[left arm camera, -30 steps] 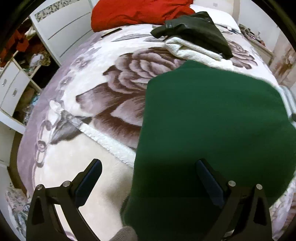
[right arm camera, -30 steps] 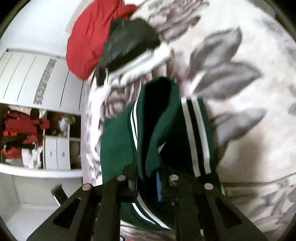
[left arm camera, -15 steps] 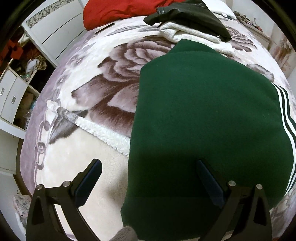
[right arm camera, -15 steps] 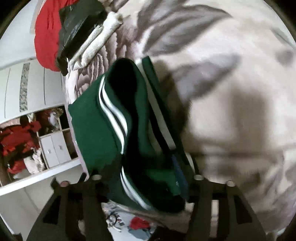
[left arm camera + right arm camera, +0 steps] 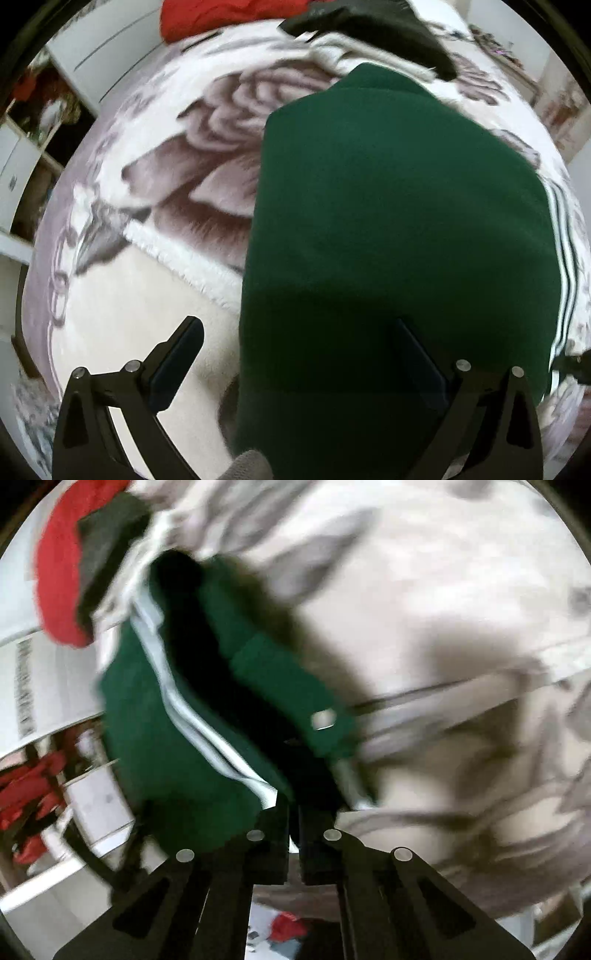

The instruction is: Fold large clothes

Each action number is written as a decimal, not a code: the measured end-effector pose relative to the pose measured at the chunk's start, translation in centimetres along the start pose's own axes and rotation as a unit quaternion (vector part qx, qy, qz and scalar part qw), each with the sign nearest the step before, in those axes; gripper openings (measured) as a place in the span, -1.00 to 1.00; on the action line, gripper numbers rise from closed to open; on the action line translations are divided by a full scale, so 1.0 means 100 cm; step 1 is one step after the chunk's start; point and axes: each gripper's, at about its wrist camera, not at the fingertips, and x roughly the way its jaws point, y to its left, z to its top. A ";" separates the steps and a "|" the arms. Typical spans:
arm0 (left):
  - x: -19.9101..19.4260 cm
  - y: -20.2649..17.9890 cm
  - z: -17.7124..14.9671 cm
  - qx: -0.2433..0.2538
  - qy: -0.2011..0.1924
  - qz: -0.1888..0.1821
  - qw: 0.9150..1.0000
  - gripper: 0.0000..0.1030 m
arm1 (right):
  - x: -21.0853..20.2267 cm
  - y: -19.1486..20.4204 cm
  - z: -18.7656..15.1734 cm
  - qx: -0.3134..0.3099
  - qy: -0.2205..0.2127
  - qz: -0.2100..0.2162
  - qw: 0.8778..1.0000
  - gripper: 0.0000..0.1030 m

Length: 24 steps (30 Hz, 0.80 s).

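Note:
A dark green garment (image 5: 399, 229) with white stripes along its right edge lies folded on the floral blanket (image 5: 155, 302). My left gripper (image 5: 299, 354) hangs open just above the garment's near left edge, its left finger over the blanket and its right finger over the cloth. In the blurred right wrist view the green garment (image 5: 147, 720) shows its striped edge and a dark fold. My right gripper (image 5: 293, 812) is shut, with its tips at the garment's near edge. Light shows through the thin gap between its fingers, and I see no cloth pinched there.
A red garment (image 5: 229, 14) and a black one (image 5: 373, 26) on a white folded cloth lie at the far end of the bed. White wardrobe doors (image 5: 99, 55) and open shelves (image 5: 33, 794) stand past the bed's left side.
The garment's striped edge has come down flat on the right. My right gripper let go of the cloth, swung down and sideways with a roll, and shut. My left gripper sank a little.

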 end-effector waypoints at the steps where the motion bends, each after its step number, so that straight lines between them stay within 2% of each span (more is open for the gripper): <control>1: -0.001 0.003 0.003 -0.005 0.000 -0.001 1.000 1.00 | 0.005 0.003 0.002 -0.006 0.029 0.000 1.000 -0.93; 2: -0.004 0.008 0.006 -0.011 0.001 -0.001 1.000 1.00 | 0.003 0.017 0.005 -0.031 0.058 -0.013 0.998 -0.93; 4: -0.012 0.018 0.013 -0.030 0.000 -0.001 1.000 1.00 | -0.010 0.046 0.010 -0.086 0.088 -0.053 0.991 -0.88; 5: -0.016 0.025 0.021 -0.041 0.001 -0.002 0.999 1.00 | -0.025 0.068 0.012 -0.127 0.086 -0.095 0.984 -0.88; 7: -0.016 0.039 0.040 -0.064 0.005 -0.013 0.998 1.00 | -0.048 0.108 0.019 -0.195 0.056 -0.150 0.968 -0.83; 8: -0.013 0.048 0.053 -0.076 0.001 -0.021 0.997 1.00 | -0.061 0.140 0.024 -0.244 0.040 -0.179 0.952 -0.66; 9: -0.011 0.053 0.062 -0.081 -0.005 -0.024 0.996 1.00 | -0.066 0.159 0.026 -0.272 0.032 -0.191 0.943 -0.32; 10: -0.005 0.058 0.076 -0.079 -0.008 -0.028 0.996 1.00 | -0.069 0.183 0.031 -0.297 0.022 -0.197 0.934 -0.09; 11: 0.002 0.061 0.089 -0.072 -0.006 -0.029 0.997 1.00 | -0.067 0.213 0.039 -0.324 0.013 -0.198 0.925 0.28; 12: 0.006 0.063 0.098 -0.066 -0.007 -0.027 0.997 1.00 | -0.059 0.245 0.047 -0.353 0.009 -0.195 0.915 0.32; 15: 0.011 0.069 0.116 -0.047 -0.020 -0.010 0.999 1.00 | -0.012 0.336 0.065 -0.422 0.018 -0.192 0.886 0.32; 18: 0.016 0.081 0.117 -0.046 -0.018 -0.001 0.999 1.00 | 0.052 0.409 0.066 -0.462 0.037 -0.170 0.870 0.32; 20: 0.024 0.090 0.111 -0.053 -0.007 0.004 0.999 1.00 | 0.105 0.445 0.062 -0.496 0.061 -0.161 0.851 0.32; 22: 0.033 0.098 0.104 -0.063 0.005 0.007 0.998 1.00 | 0.147 0.461 0.059 -0.517 0.103 -0.159 0.835 0.32; 23: 0.038 0.102 0.100 -0.069 0.012 0.007 0.998 1.00 | 0.167 0.463 0.053 -0.532 0.125 -0.172 0.820 0.32; 24: 0.041 0.104 0.097 -0.074 0.018 0.007 0.997 1.00 | 0.188 0.460 0.046 -0.557 0.138 -0.206 0.793 0.32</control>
